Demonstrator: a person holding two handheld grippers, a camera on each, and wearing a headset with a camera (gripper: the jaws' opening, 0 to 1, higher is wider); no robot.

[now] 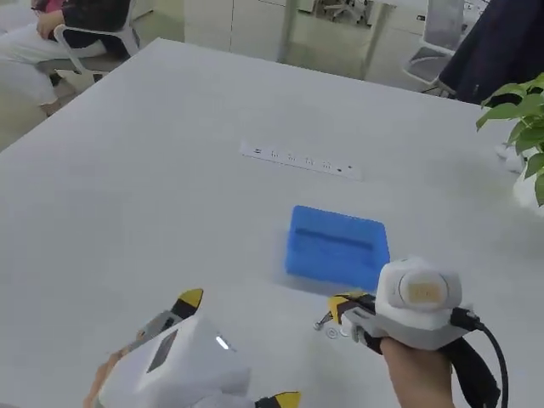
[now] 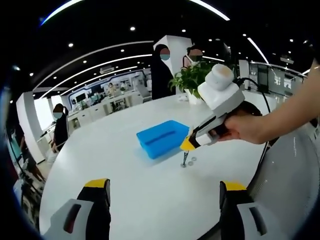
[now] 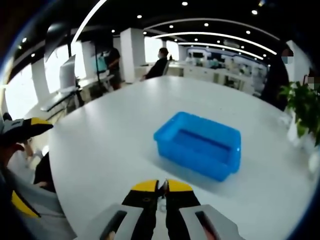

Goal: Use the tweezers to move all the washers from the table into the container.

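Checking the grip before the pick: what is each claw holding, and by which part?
Right claw is shut on the tweezers, at their upper end; tips point down at the table. Left claw is open, holding nothing.

White table (image 1: 127, 170) – power strip (image 1: 302, 160) at centre, potted plant (image 1: 514, 102) at right edge; open office, ceiling spotlights (image 3: 185, 3).

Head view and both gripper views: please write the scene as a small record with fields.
container: blue tray, open top, on the table
right claw: shut on tweezers, tips down at the table
washer: on the table beside the tweezers tips, outside the container
left claw: open, holds nothing
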